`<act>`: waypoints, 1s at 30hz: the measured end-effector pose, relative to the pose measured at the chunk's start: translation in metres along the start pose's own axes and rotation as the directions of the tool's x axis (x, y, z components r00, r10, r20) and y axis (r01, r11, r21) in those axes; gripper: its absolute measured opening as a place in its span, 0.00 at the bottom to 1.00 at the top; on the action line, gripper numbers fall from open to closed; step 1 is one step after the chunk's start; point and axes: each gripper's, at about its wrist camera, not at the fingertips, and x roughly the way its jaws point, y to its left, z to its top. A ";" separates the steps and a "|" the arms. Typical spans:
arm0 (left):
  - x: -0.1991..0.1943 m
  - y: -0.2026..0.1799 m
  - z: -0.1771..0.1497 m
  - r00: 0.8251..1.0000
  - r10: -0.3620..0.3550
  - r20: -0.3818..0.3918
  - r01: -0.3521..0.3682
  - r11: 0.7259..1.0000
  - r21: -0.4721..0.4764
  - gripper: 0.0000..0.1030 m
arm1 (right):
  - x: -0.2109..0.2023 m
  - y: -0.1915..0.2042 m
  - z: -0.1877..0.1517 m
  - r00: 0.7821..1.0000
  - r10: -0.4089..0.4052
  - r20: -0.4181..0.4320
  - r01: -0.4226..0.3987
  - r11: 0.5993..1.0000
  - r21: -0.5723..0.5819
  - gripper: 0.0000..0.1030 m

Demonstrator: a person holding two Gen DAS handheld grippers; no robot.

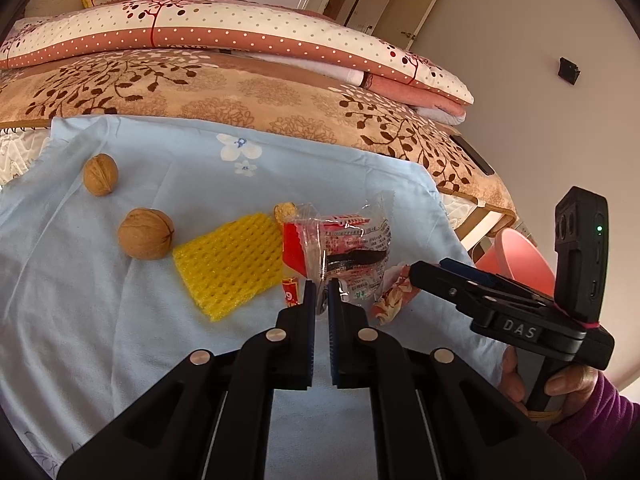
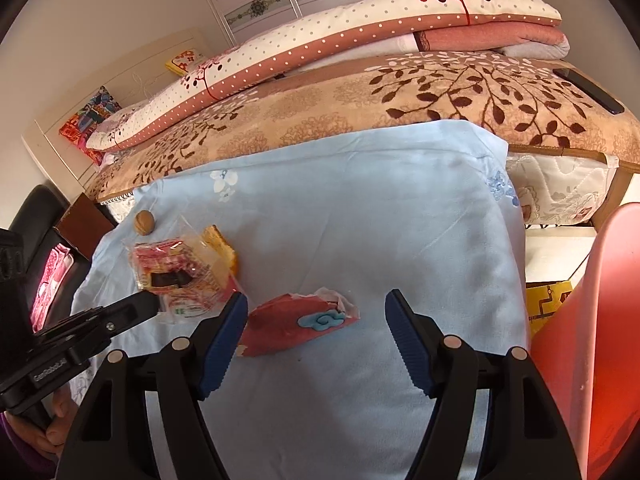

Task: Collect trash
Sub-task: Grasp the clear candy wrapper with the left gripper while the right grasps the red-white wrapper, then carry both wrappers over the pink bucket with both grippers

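Currently left gripper nipped onto clear wrapper on blue cloth | right gripper wide apart, empty, over red paper scrap | pink bin at right

A pale blue cloth with white flowers covers the worktop. On it lie two tan walnuts, a yellow foam net, a clear red-printed wrapper and, at five o'clock from it, a red paper scrap bearing a blue cloud. The gripper fingers have blue pads.
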 end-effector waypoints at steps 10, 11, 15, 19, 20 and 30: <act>-0.006 0.002 -0.002 1.000 -0.007 0.005 0.007 1.000 -0.004 0.05 | -0.005 0.006 -0.010 0.998 0.062 -0.029 -0.062 0.998 0.003 0.12; -0.007 0.001 -0.002 1.000 -0.008 0.007 0.008 1.000 -0.002 0.05 | -0.008 0.006 -0.013 0.997 0.071 -0.039 -0.070 0.997 0.012 0.11; -0.011 -0.001 -0.003 1.000 -0.017 0.014 0.017 1.000 0.007 0.05 | -0.022 0.013 -0.030 0.995 0.084 -0.054 -0.085 0.996 0.000 0.07; -0.015 -0.004 -0.004 0.999 -0.029 0.015 0.029 0.999 0.016 0.05 | -0.041 0.023 -0.047 0.996 0.082 -0.039 -0.083 0.996 -0.018 0.05; -0.017 -0.005 -0.004 0.999 -0.034 0.018 0.033 0.999 0.018 0.05 | -0.047 0.023 -0.050 0.996 0.080 -0.030 -0.080 0.997 -0.016 0.05; -0.029 -0.028 -0.004 0.996 -0.085 0.037 0.083 0.994 0.068 0.05 | -0.105 0.010 -0.058 0.996 -0.007 0.093 0.003 0.999 0.047 0.05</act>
